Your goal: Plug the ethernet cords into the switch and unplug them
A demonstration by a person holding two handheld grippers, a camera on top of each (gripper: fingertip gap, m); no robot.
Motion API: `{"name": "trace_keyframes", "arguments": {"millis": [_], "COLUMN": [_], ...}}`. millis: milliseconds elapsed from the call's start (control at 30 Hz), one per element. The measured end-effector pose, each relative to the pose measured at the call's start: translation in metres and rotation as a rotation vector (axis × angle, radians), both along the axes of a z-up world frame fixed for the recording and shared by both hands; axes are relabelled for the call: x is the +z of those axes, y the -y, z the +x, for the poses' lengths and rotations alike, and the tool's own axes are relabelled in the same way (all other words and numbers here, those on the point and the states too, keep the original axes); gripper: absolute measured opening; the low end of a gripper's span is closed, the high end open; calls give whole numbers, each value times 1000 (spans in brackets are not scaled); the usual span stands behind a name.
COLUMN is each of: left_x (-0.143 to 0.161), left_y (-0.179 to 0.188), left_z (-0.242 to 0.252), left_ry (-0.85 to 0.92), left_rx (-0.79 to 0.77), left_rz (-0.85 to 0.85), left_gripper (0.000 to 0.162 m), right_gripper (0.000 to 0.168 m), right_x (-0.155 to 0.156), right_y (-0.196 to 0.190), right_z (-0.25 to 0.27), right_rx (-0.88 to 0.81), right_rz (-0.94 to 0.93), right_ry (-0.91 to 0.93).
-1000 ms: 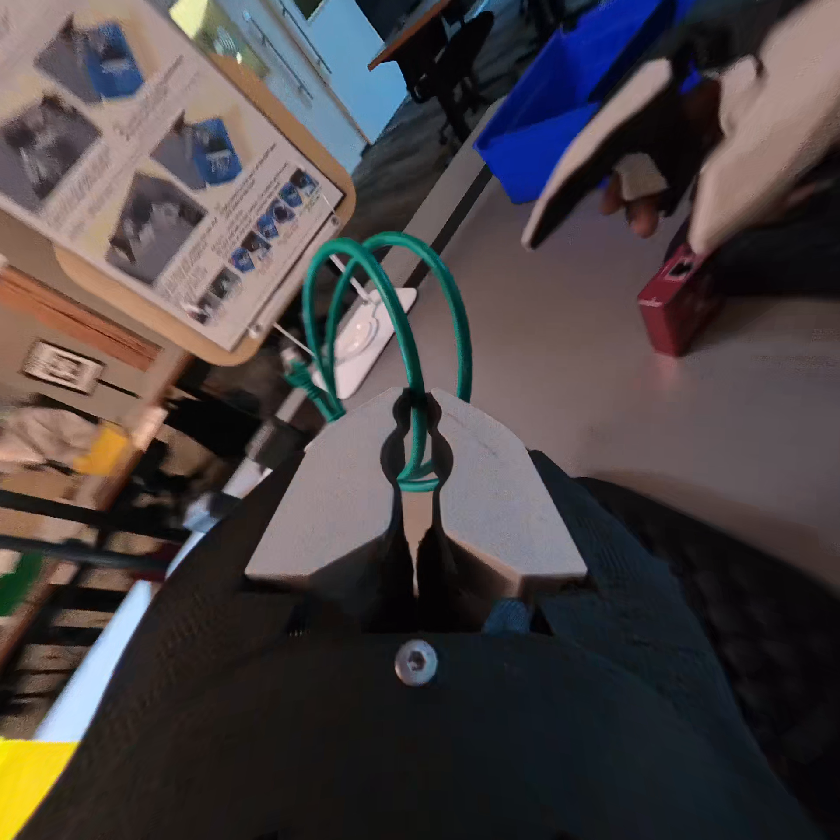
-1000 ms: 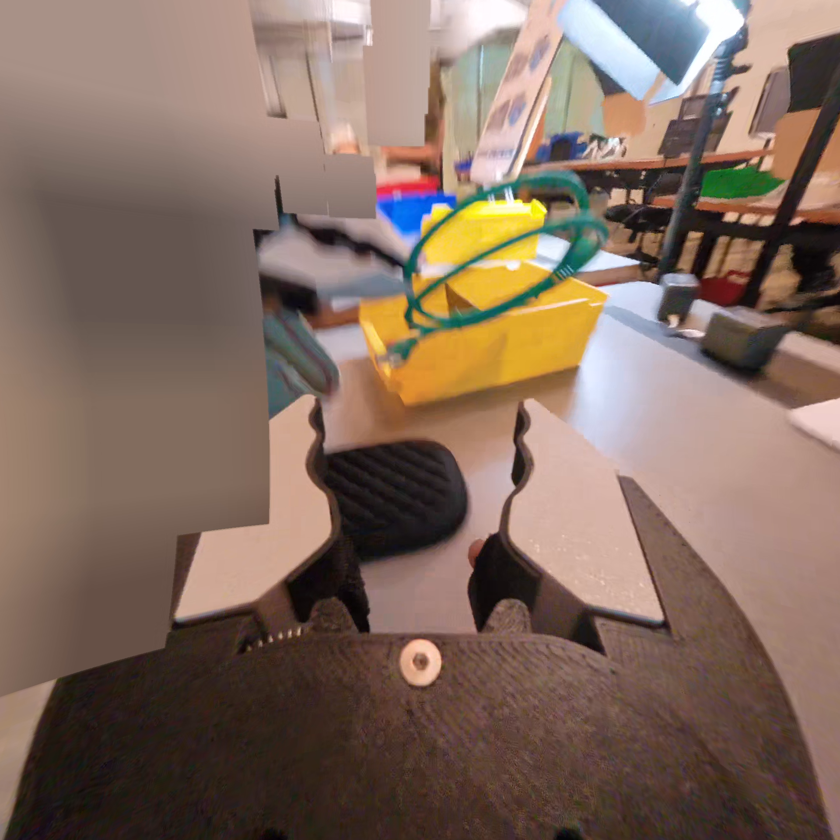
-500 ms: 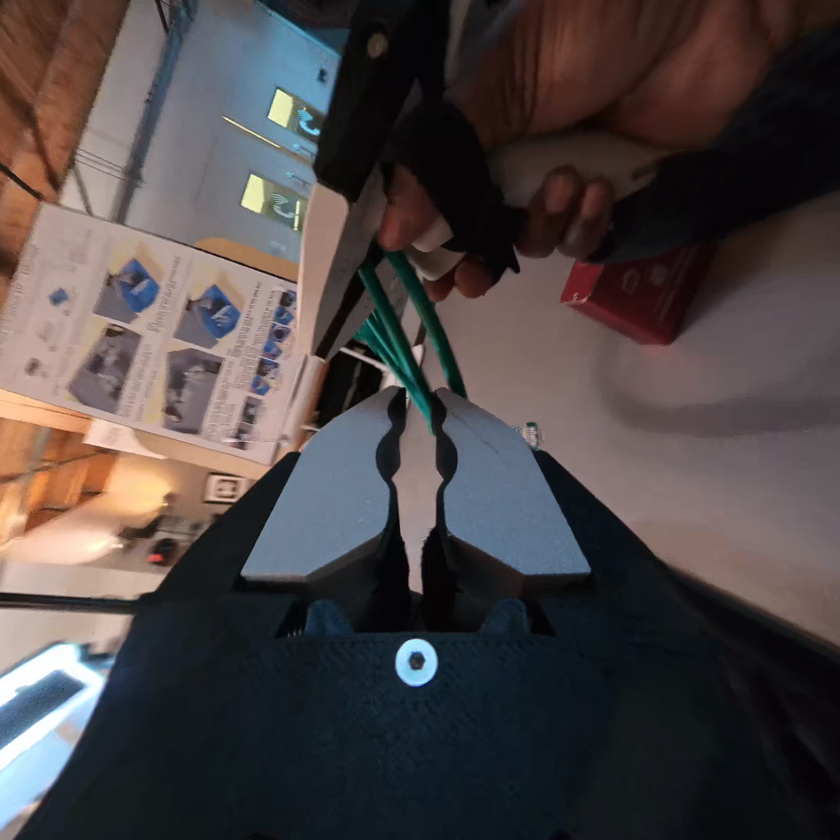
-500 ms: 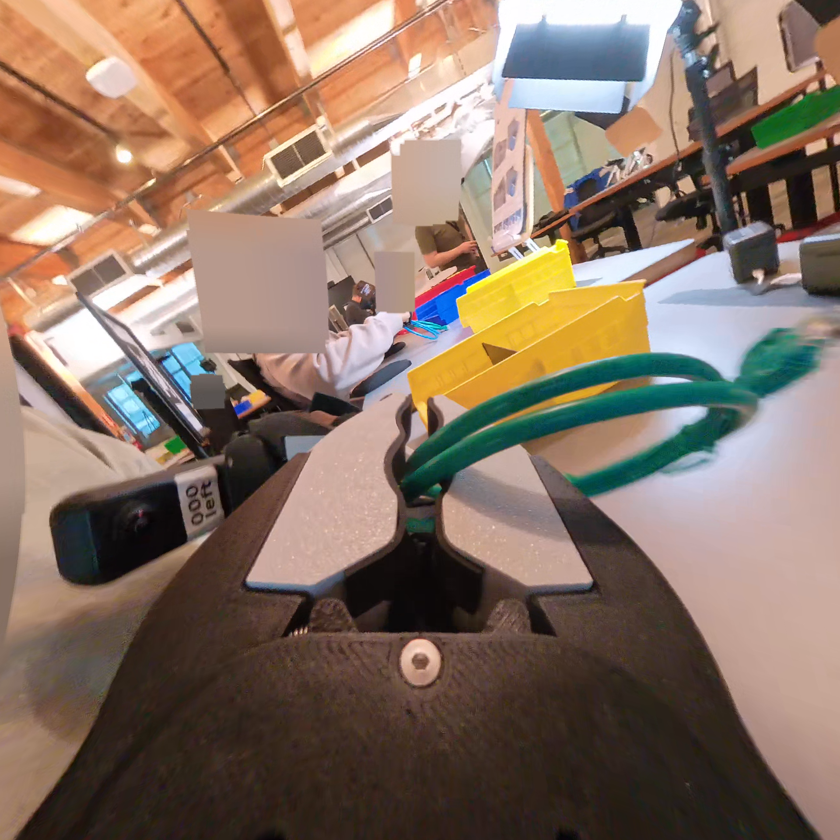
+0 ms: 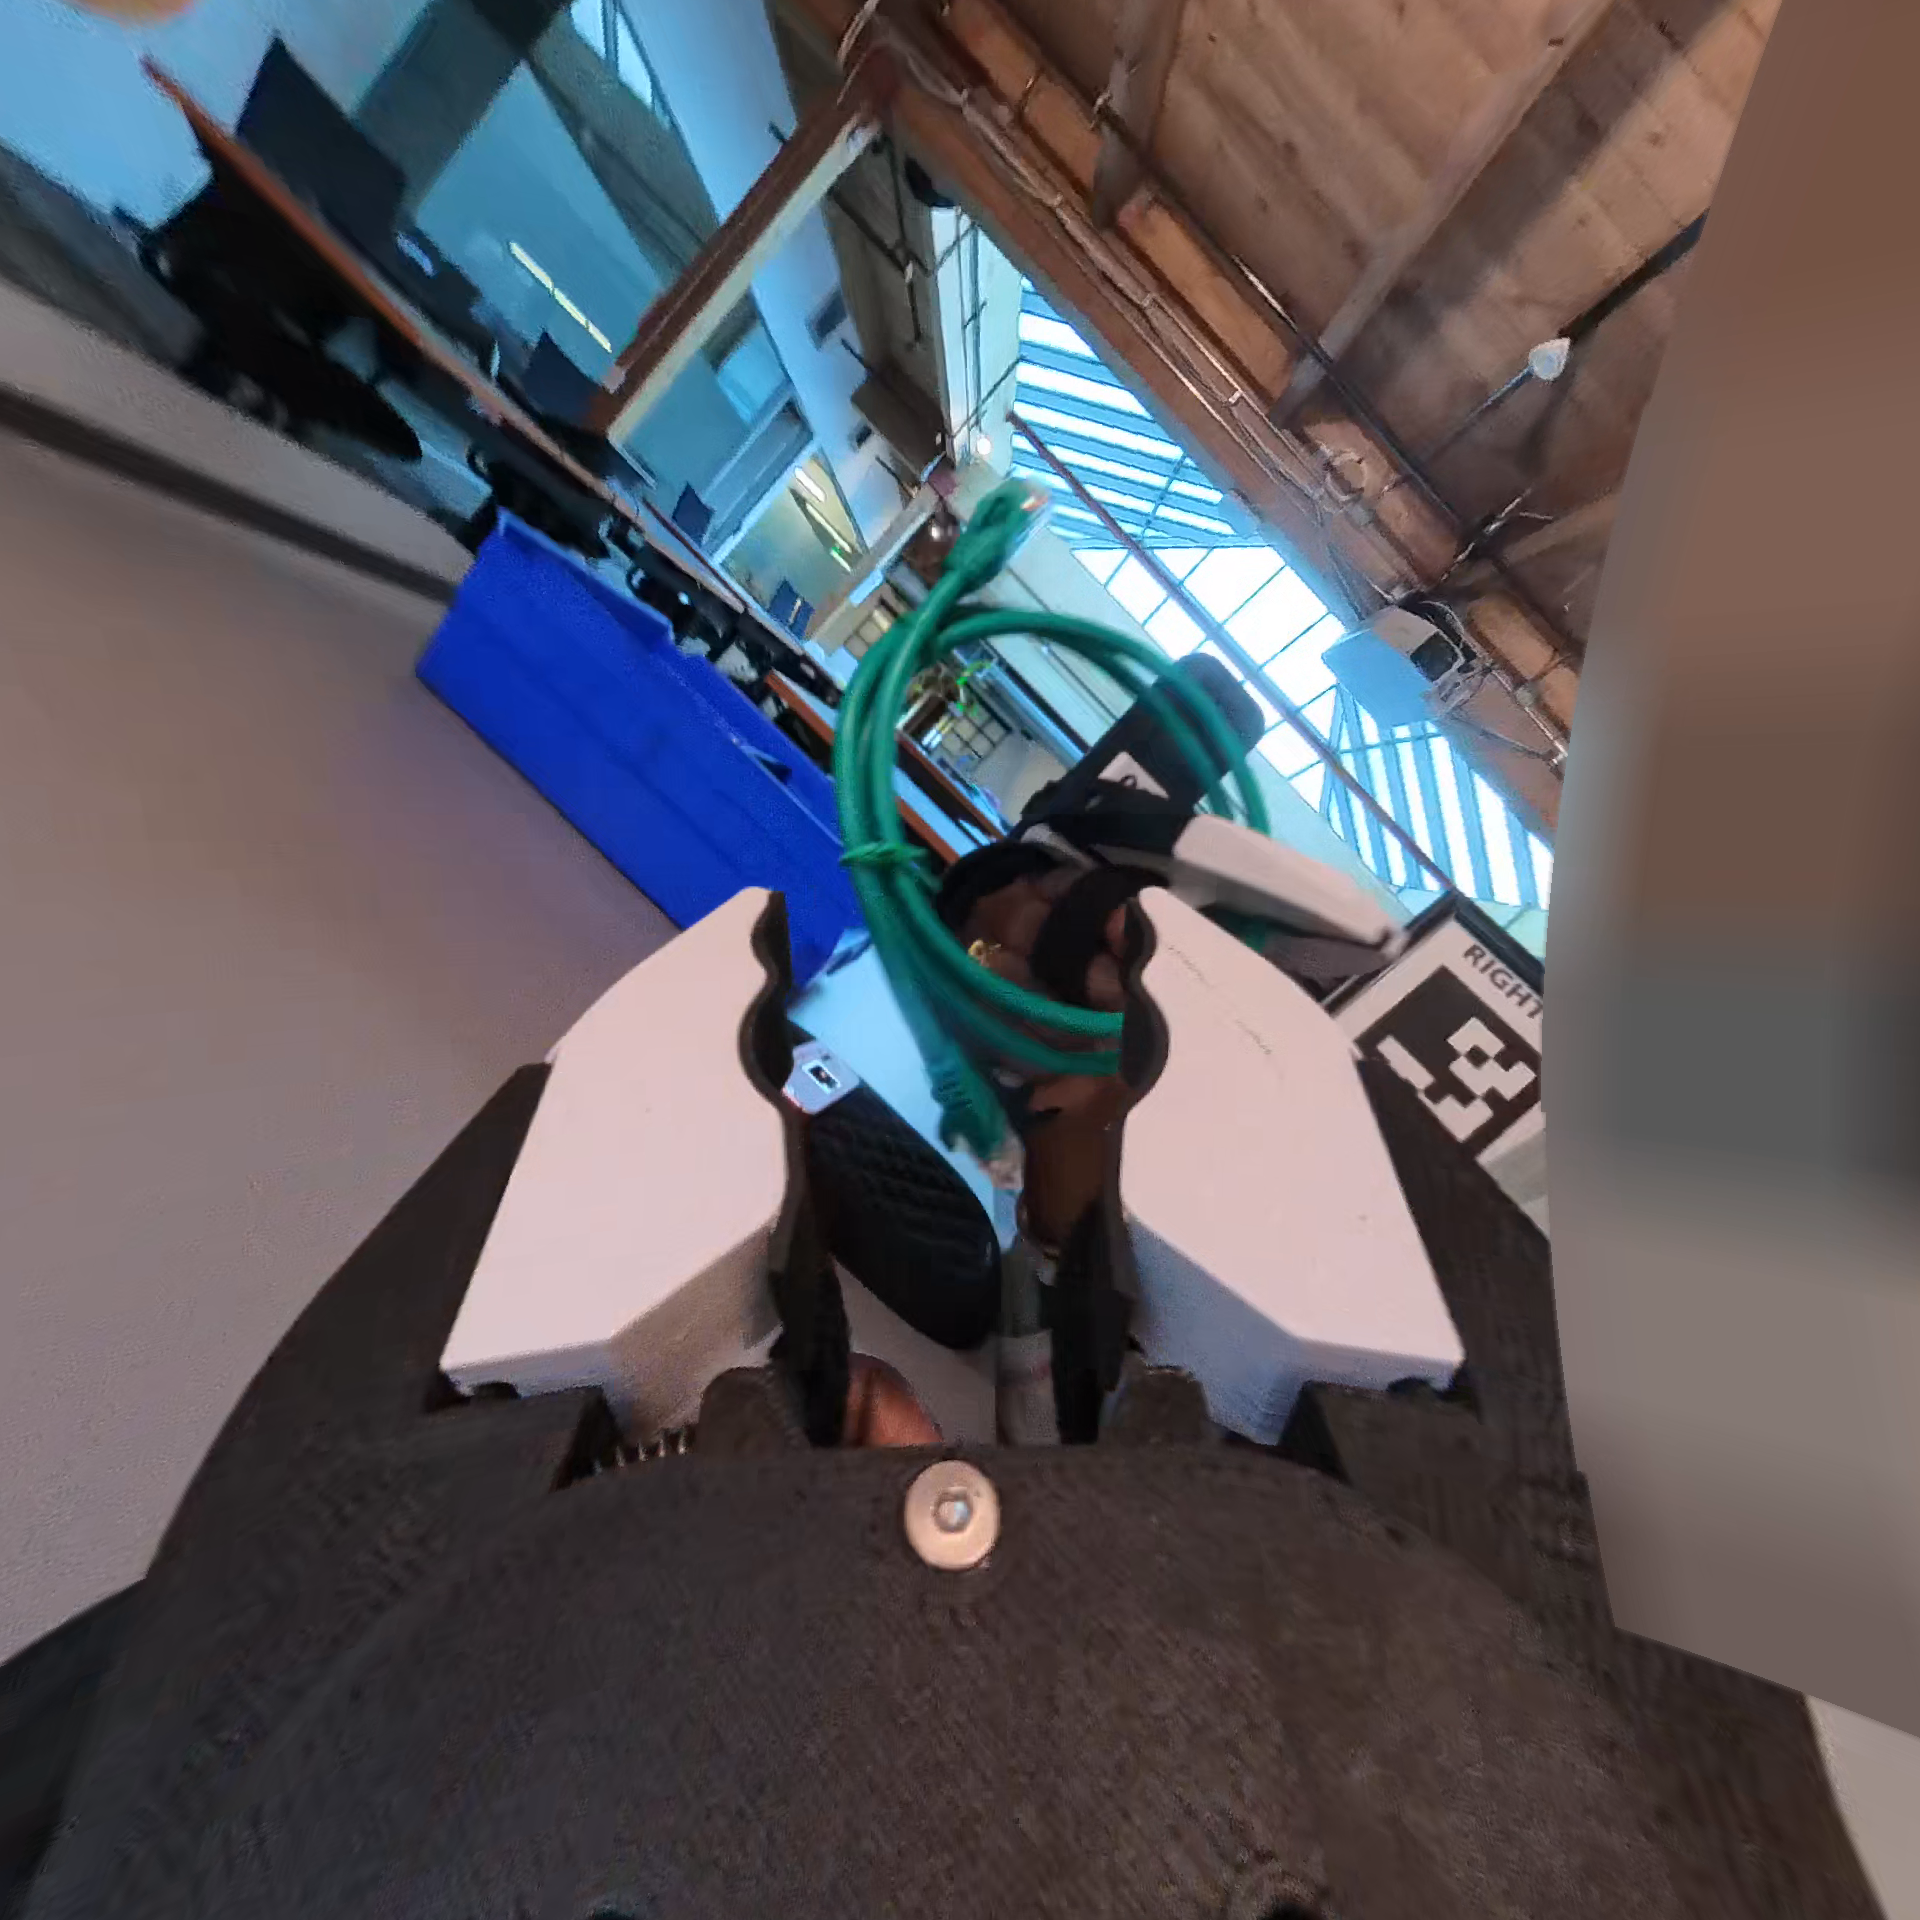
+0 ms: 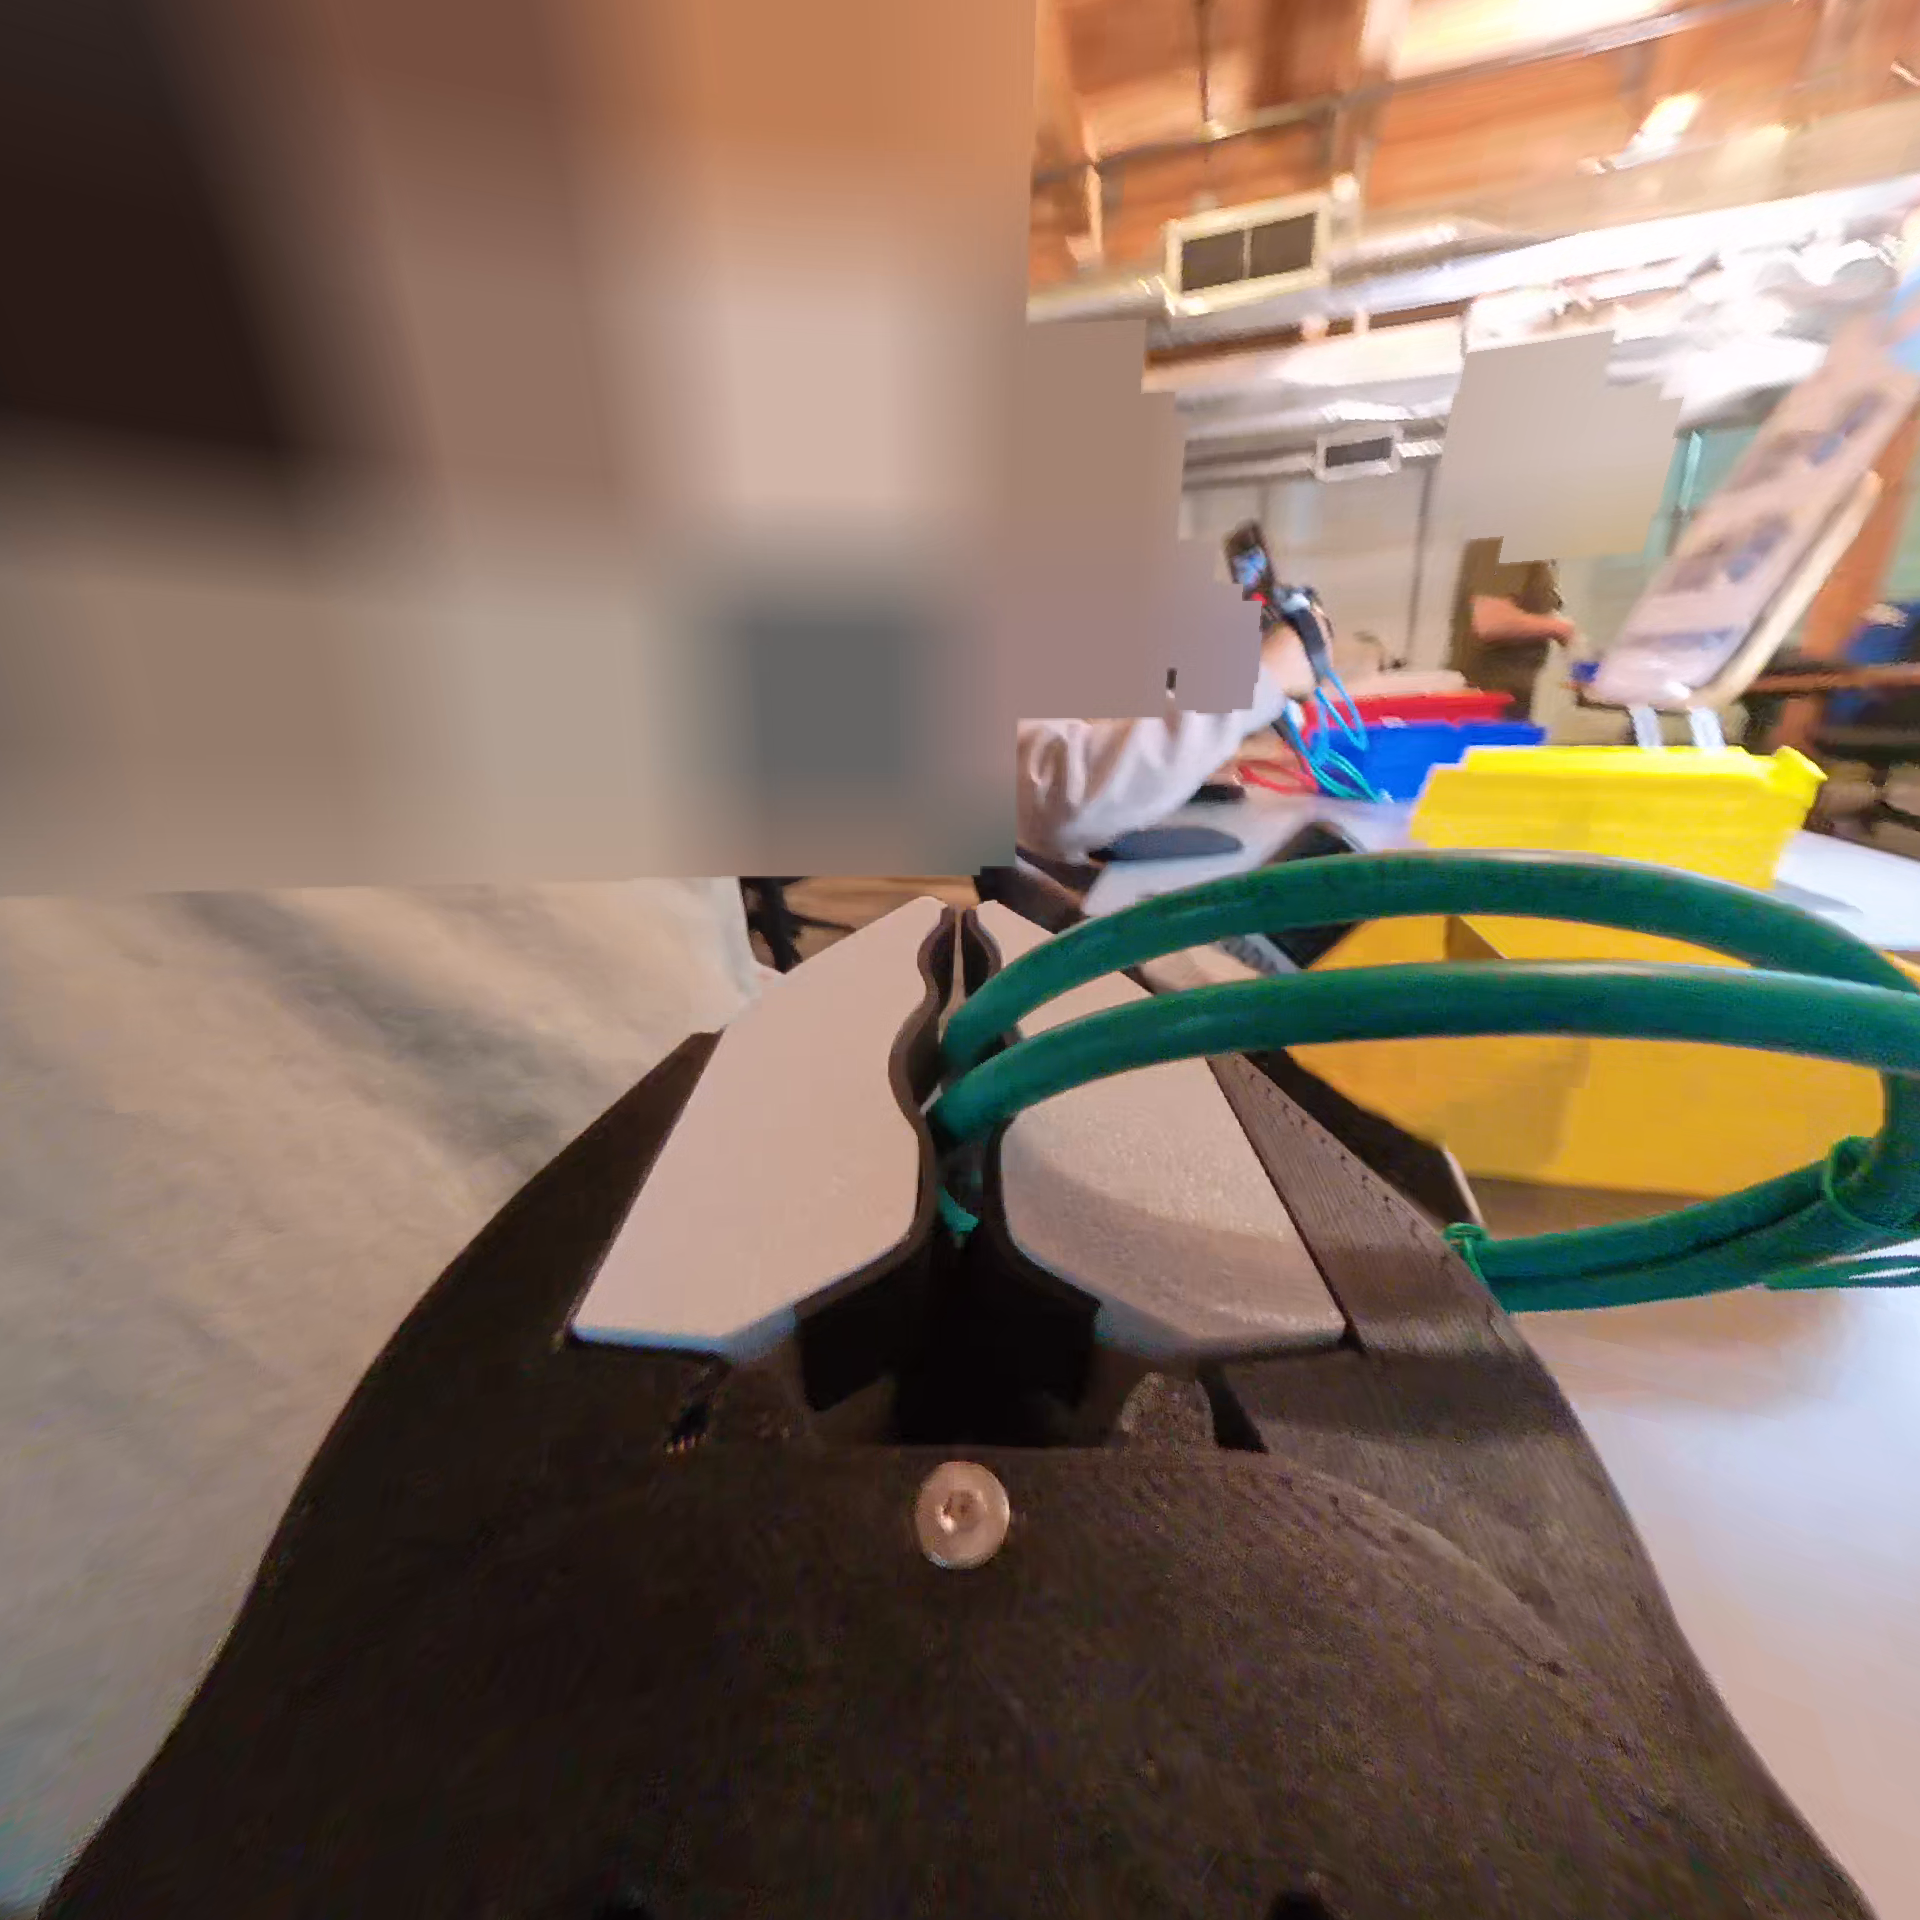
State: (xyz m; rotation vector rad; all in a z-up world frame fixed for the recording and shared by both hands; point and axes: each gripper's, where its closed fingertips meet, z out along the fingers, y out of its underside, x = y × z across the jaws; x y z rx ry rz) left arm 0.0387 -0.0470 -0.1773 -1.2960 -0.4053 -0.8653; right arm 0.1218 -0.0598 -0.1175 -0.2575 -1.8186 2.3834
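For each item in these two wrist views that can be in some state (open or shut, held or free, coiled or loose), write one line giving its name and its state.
Left gripper: open, holding nothing.
Right gripper: shut on the green cord.
Coiled green ethernet cord: held in the right gripper, bundled in loops with thin green ties.
Cord's end plugs: both free, plugged into nothing.
Yellow plastic bins: stacked on the table.
Blue plastic bin: resting on the table; contents not visible.

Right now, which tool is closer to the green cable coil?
Right. The right tool is shut on the green cable, pinching its loops between its fingers. The left tool is open and holds nothing; the coil hangs just beyond its tips.
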Motion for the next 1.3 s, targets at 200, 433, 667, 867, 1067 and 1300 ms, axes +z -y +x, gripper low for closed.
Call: {"name": "trace_keyframes", "arguments": {"millis": [200, 433, 667, 867, 1067, 1300], "left_x": [1, 13, 14, 25, 26, 14], "left_y": [-18, -17, -2, 14, 23, 24], "left_z": [25, 13, 0, -7, -1, 20], "left_ry": [74, 47, -93, -284, -586, -767], "left_rx": [-137, -111, 13, 98, 100, 4], "left_rz": [47, 88, 58, -23, -181, -276], "left_gripper": [60, 24, 12, 12, 12, 11], "right_gripper": [1, 1, 3, 50, 75, 48], "right_x": [6, -4, -27, -54, -37, -8], "right_y": [7, 19, 24, -2, -46, -36], "right_z": [21, 26, 15, -14, -32, -32], "right_rx": [147, 192, 89, -218, -549, -599], "right_rz": [-52, -4, 136, 287, 395, 482], "right_ry": [-47, -28, 77, 196, 83, -182]}}
